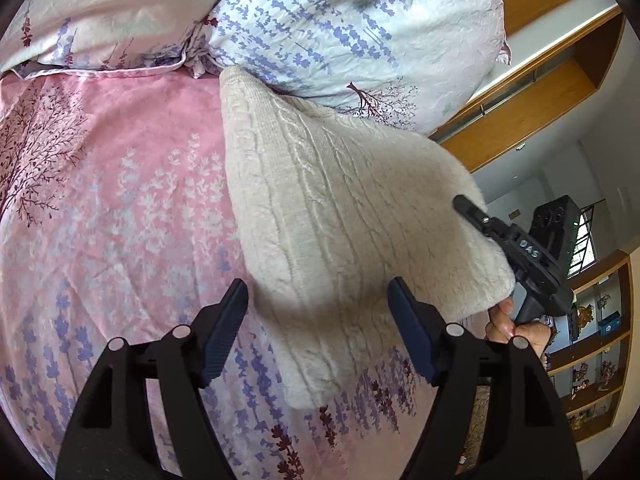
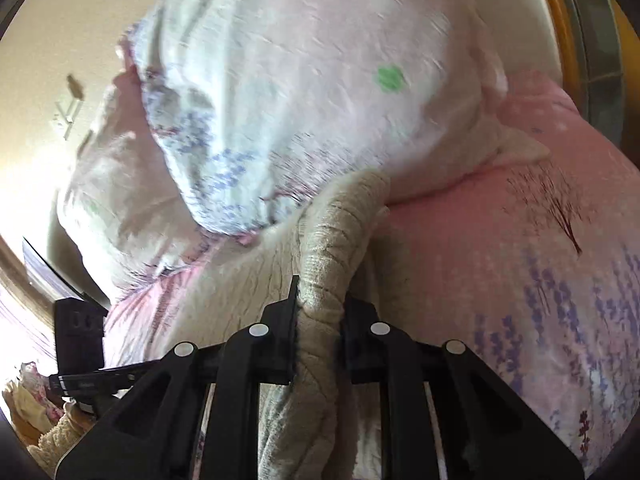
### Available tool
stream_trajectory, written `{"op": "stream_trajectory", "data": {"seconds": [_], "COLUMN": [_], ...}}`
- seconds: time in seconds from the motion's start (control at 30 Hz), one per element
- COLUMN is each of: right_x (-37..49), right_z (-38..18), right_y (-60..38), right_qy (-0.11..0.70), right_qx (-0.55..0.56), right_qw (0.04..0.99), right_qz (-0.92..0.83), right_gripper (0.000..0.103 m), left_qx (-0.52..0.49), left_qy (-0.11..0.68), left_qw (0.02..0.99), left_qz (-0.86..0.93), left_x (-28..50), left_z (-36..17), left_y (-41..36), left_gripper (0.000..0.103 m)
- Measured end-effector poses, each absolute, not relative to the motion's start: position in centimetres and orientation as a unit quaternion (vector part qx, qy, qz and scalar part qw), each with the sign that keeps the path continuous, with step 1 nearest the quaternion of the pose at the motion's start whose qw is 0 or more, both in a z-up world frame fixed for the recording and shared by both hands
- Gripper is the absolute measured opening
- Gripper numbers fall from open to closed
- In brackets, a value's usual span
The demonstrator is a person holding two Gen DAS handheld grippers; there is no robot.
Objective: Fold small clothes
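Observation:
A cream cable-knit garment (image 1: 340, 216) lies on the pink floral bedsheet (image 1: 120, 200), with one edge lifted off the bed at the right. My left gripper (image 1: 318, 300) is open and empty, its fingers on either side of the garment's near part, just above it. My right gripper (image 2: 320, 312) is shut on a bunched fold of the garment (image 2: 332, 248) and holds it up. The right gripper also shows in the left wrist view (image 1: 516, 252), at the garment's raised right edge.
Two floral pillows (image 1: 352, 28) lie at the head of the bed, touching the garment's far end. A wooden headboard and shelves (image 1: 560, 92) stand at the right. The left gripper's body (image 2: 80, 344) shows at the lower left of the right wrist view.

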State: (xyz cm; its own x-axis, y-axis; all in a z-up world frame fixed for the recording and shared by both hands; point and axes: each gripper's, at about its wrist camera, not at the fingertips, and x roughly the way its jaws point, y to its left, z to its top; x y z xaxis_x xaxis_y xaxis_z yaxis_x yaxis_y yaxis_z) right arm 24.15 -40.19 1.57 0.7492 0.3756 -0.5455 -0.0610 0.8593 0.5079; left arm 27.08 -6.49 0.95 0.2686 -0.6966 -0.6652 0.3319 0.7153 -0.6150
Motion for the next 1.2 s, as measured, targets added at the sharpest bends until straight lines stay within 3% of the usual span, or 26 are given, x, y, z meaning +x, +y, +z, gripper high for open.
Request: {"op": "stream_trajectory", "data": {"seconds": [0.07,0.2,0.33,0.37,0.47,0.57,0.6,0.67,0.73,0.77,0.9,1.2], "right_x": [24.8,23.5,24.5,24.0,22.0,20.0,19.4,18.3,17.6,17.4,16.5,17.3], "right_z": [-1.3,-0.8,-1.8,-1.6,-0.9,-1.0,-1.1,-1.5,-1.5,-1.4,0.2,-2.9], "right_y": [-41.3,-41.6,-41.7,-42.0,-43.0,-43.5,-43.6,-43.3,-42.9,-42.8,-42.5,-42.5], "right_qy": [0.376,0.339,0.374,0.372,0.374,0.373,0.371,0.370,0.368,0.361,0.327,0.377], "right_qx": [0.265,0.279,0.280,0.290,0.309,0.334,0.341,0.337,0.317,0.310,0.279,0.255], "right_qw": [0.881,0.888,0.876,0.874,0.866,0.854,0.851,0.852,0.861,0.867,0.893,0.886], "right_qz": [0.110,0.136,0.115,0.117,0.119,0.140,0.148,0.152,0.149,0.147,0.130,0.093], "right_gripper": [0.017,0.017,0.021,0.022,0.045,0.045,0.045,0.042,0.014,0.013,0.012,0.012], "left_qx": [-0.176,-0.174,-0.173,-0.174,-0.176,-0.175,-0.173,-0.176,-0.176,-0.174,-0.172,-0.129], "left_qy": [0.509,0.514,0.518,0.518,0.519,0.519,0.519,0.522,0.523,0.521,0.509,0.496], "left_qw": [0.774,0.769,0.764,0.762,0.758,0.757,0.758,0.756,0.753,0.756,0.759,0.773], "left_qz": [-0.334,-0.338,-0.344,-0.347,-0.353,-0.357,-0.355,-0.355,-0.358,-0.355,-0.369,-0.373], "left_x": [27.0,26.8,26.4,26.2,25.3,24.5,24.2,23.9,23.8,23.8,23.3,22.3], "left_z": [0.7,0.5,0.5,0.5,0.6,0.5,0.4,0.2,-0.1,-0.2,0.2,-0.1], "left_y": [-6.8,-6.9,-6.8,-6.6,-6.2,-5.8,-5.8,-5.7,-5.8,-5.8,-5.3,-5.2], "left_gripper": [0.072,0.072,0.071,0.071,0.071,0.064,0.061,0.045,0.028,0.022,0.016,0.015]}}
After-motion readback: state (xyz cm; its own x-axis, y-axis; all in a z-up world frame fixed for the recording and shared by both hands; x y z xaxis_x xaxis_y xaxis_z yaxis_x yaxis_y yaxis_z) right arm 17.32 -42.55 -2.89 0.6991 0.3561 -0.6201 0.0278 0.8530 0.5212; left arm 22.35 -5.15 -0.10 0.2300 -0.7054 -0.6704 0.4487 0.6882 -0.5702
